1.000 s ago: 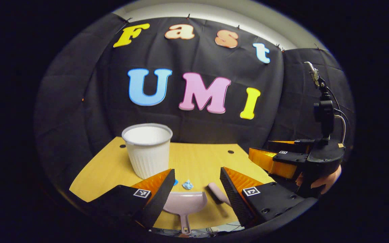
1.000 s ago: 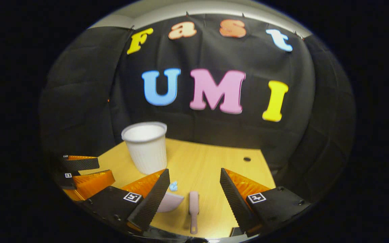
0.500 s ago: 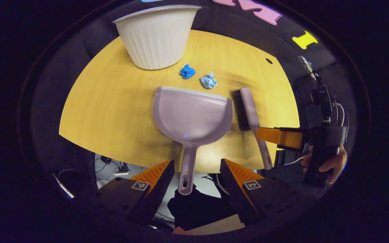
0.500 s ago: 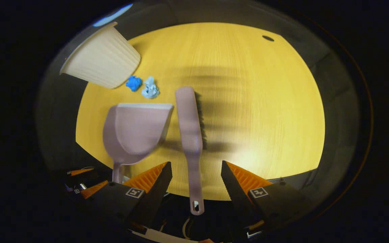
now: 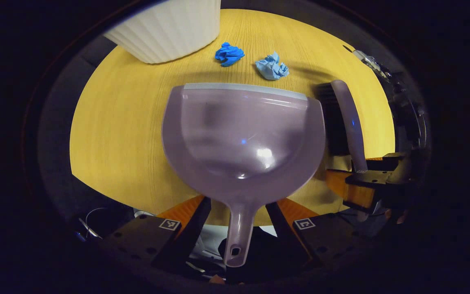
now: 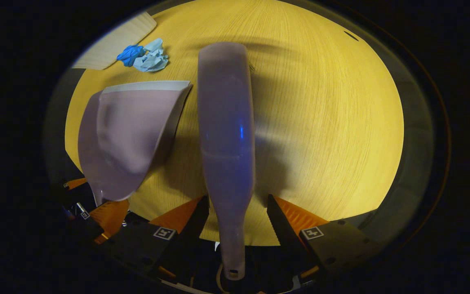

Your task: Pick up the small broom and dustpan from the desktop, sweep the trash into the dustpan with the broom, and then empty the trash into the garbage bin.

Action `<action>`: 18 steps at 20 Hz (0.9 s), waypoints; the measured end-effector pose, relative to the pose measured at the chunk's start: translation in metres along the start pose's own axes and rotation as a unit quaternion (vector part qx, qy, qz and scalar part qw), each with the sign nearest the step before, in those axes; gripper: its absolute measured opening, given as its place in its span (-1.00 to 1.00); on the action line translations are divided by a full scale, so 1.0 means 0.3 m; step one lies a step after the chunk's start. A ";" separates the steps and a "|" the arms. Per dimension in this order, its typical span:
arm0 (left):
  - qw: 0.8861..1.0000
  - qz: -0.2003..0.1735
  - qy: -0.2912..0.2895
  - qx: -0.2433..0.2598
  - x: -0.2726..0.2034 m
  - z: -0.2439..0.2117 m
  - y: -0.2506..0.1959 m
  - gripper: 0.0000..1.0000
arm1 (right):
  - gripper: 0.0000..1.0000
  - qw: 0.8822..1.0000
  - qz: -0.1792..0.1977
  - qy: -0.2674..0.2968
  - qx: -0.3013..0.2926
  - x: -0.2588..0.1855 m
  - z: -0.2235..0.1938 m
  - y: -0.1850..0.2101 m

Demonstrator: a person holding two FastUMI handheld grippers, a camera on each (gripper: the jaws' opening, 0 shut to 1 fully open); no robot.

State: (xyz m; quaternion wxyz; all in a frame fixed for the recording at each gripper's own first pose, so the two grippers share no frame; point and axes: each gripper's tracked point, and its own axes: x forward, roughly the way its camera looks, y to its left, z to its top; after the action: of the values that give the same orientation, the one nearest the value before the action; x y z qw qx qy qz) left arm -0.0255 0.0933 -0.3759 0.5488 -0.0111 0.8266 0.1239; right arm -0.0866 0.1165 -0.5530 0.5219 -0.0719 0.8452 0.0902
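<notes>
A lilac dustpan (image 5: 243, 139) lies flat on the wooden desktop (image 5: 112, 134). Its handle runs back between the fingers of my left gripper (image 5: 238, 214), which stands open with a gap on both sides. The lilac broom (image 6: 227, 134) lies beside the dustpan (image 6: 129, 134), bristles down, and its handle passes between the fingers of my open right gripper (image 6: 237, 216). Two crumpled paper scraps, dark blue (image 5: 229, 54) and pale blue (image 5: 271, 67), rest just past the dustpan's lip. In the left gripper view the broom (image 5: 347, 118) and the right gripper (image 5: 357, 181) appear at the right.
The white ribbed garbage bin (image 5: 169, 28) stands on the far left of the desktop, close to the scraps; its edge (image 6: 116, 41) also shows in the right gripper view. The left gripper (image 6: 92, 204) shows at the lower left there. Bare desktop (image 6: 320, 122) extends right of the broom.
Both grippers have tipped down and moved forward over the near table edge. The dustpan handle and the broom handle now lie between their open fingers.
</notes>
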 end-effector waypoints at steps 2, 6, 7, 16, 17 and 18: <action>1.000 -0.007 0.005 0.010 0.020 0.018 -0.030 0.67 | 0.70 1.000 0.000 -0.003 0.007 -0.006 0.019 0.008; 0.999 0.006 0.017 0.033 0.061 0.016 -0.057 0.21 | 0.51 1.000 0.002 0.009 0.017 -0.001 0.021 0.006; 0.999 0.002 0.023 0.027 0.062 0.023 -0.068 -0.06 | 0.29 1.000 0.003 0.010 0.027 -0.006 0.024 0.009; 0.997 0.011 0.069 0.018 0.082 0.002 -0.063 -0.41 | -0.43 1.000 0.018 0.012 0.018 -0.010 0.023 0.005; 0.997 0.009 0.067 0.026 0.074 0.000 -0.060 -0.44 | -0.51 0.999 0.029 0.012 0.012 -0.017 0.019 0.004; 0.997 0.009 0.064 0.035 0.071 0.000 -0.057 -0.46 | -0.55 0.999 0.044 0.016 0.016 -0.020 0.015 0.006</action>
State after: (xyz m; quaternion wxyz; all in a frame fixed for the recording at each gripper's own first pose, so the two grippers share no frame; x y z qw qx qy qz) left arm -0.0315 0.0793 -0.3986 0.4938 0.0073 0.8639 0.0989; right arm -0.0805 0.1195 -0.5496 0.5052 -0.0283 0.8569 0.0986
